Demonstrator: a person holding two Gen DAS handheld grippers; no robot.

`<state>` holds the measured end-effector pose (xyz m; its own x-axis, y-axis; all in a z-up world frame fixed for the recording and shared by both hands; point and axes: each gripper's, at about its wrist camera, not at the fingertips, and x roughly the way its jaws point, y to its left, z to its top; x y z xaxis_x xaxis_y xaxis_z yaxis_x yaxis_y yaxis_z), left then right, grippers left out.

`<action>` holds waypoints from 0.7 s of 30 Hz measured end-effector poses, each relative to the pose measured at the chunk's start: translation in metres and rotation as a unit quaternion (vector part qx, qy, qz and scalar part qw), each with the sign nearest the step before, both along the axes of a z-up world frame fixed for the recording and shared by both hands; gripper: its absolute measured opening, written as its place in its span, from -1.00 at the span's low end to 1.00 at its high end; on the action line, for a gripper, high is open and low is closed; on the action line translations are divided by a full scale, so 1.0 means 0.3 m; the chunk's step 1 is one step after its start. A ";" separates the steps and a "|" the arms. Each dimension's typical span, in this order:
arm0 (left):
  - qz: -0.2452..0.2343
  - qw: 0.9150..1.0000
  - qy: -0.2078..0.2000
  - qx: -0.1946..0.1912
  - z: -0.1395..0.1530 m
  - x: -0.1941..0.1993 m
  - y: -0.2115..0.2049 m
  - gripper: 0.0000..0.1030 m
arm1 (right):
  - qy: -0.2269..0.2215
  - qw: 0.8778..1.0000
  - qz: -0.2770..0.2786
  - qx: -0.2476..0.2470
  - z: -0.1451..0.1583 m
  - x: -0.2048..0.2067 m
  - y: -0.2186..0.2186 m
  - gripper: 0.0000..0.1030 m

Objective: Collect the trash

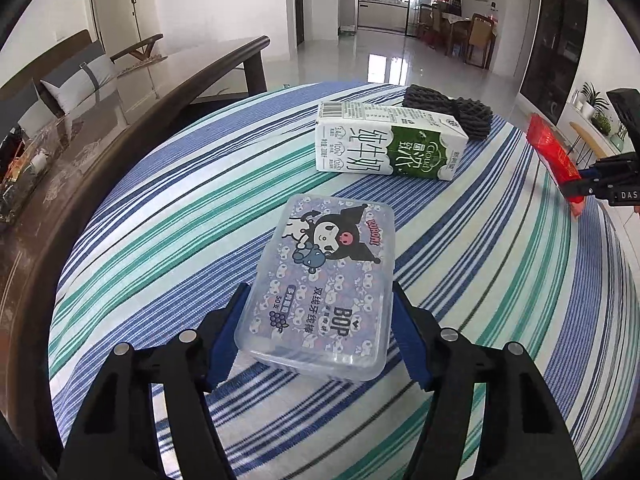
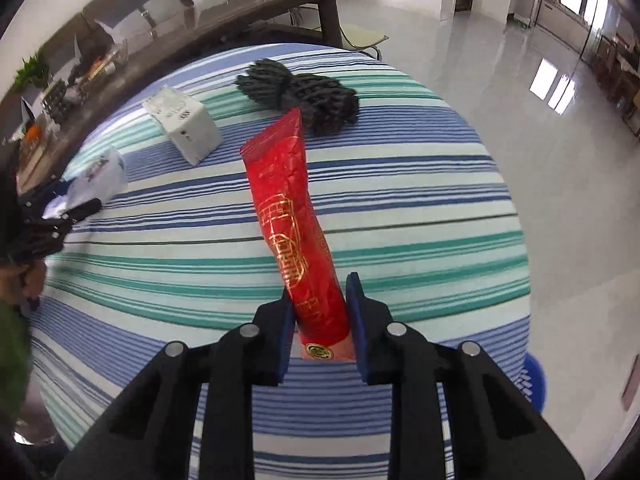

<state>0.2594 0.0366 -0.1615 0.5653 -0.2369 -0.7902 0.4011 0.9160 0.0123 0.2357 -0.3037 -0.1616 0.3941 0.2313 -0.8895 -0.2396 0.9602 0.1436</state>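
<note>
Slippage risk: left gripper (image 1: 316, 344) fingers clamp the slick floss box (image 1: 320, 292) near one end; right gripper (image 2: 320, 320) pinches the floppy red wrapper (image 2: 292, 216), which could slide out.

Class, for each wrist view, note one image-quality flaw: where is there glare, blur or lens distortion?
Left wrist view: fisheye bends the striped tablecloth into a dome; window glare streaks the floor. Right wrist view: the floss box in the left gripper is smeared by blur; the red wrapper stays sharp.
</note>
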 end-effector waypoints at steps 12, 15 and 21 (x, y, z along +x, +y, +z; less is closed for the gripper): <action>0.034 0.998 0.017 -0.049 0.043 -0.340 -0.130 0.21 | 0.023 0.995 -0.045 0.082 0.007 -0.232 0.187 -0.28; 0.037 0.998 0.014 -0.040 0.017 -0.381 -0.143 0.54 | -0.035 0.999 -0.028 0.025 -0.024 -0.269 0.232 0.25; 0.043 0.999 0.023 -0.013 -0.038 -0.393 -0.134 0.78 | -0.098 0.994 -0.003 -0.046 -0.093 -0.317 0.264 0.47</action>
